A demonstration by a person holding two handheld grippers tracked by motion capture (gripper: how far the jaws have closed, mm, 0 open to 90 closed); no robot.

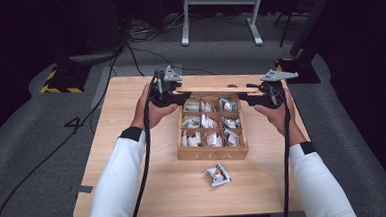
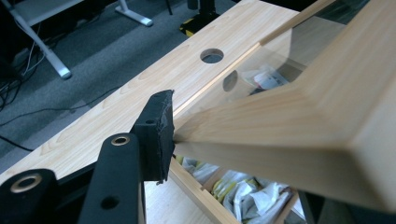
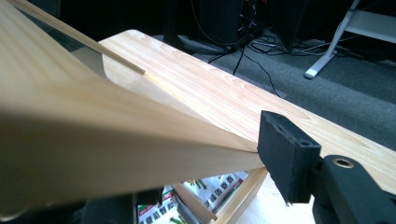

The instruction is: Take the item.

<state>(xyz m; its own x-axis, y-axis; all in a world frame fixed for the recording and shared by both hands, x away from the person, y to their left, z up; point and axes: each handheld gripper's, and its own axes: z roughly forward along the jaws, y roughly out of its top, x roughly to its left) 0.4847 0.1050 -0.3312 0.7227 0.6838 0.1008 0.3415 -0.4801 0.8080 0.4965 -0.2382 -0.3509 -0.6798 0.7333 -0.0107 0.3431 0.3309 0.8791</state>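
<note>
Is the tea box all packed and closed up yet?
Mostly packed: the wooden box has packets in its compartments. In hand: the left gripper and right gripper each clamp an end of the glass-paned lid, held above the box's far edge. Left: one loose packet lies on the table in front of the box, and the lid isn't down.

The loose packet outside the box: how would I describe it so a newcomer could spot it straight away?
Start at the wooden table and find the compartmented wooden box at its middle. Between the box's near wall and the person lies one small white packet on bare tabletop. Unlike the other packets, it sits alone outside the compartments.
</note>
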